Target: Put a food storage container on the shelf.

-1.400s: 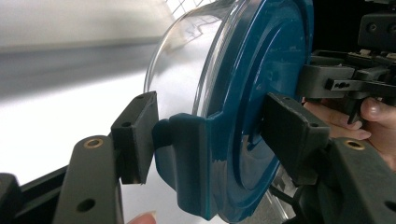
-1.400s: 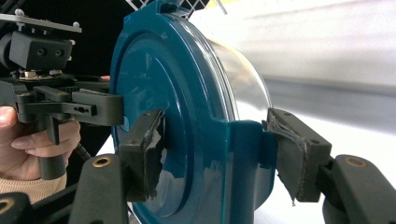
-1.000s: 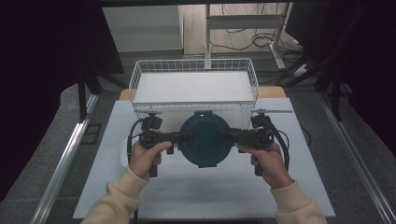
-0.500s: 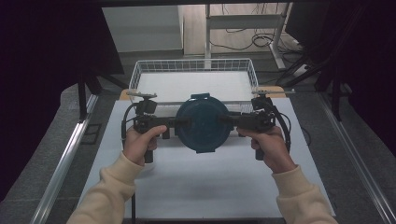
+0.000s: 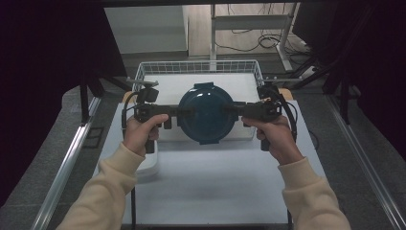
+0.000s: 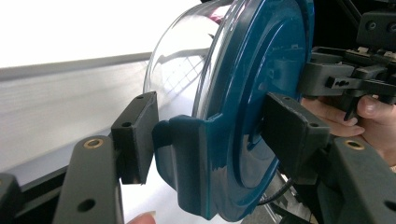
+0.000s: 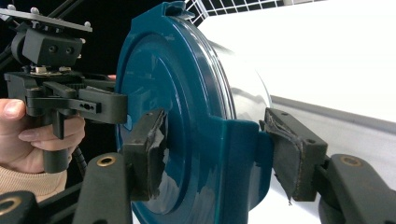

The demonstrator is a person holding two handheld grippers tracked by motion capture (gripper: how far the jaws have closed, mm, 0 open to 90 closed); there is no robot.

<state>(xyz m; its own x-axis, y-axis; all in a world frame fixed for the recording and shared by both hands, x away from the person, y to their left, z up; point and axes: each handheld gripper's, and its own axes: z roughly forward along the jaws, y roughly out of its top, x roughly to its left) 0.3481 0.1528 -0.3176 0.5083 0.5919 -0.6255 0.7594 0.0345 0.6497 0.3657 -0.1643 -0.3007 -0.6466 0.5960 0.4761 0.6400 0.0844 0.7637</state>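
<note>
A round clear container with a dark teal lid (image 5: 206,112) hangs in the air between both grippers, at the near edge of the white wire basket (image 5: 198,63). My left gripper (image 5: 184,111) is shut on the lid's left clasp and my right gripper (image 5: 230,109) on its right clasp. In the left gripper view the jaws (image 6: 210,140) pinch the teal clasp, with the clear bowl (image 6: 187,51) to the left of the lid (image 6: 261,70). The right gripper view shows its worn pads (image 7: 215,154) clamping the opposite clasp of the lid (image 7: 187,93).
The white table (image 5: 210,187) spreads out below the hands. A white rounded object (image 5: 149,165) lies at its left edge under the left forearm. Metal rails run along the floor on both sides, and a desk frame with cables stands behind the basket.
Both grippers have carried the container upward and away from the person, from over the table's middle to the basket's near edge. The grip on both clasps has stayed the same.
</note>
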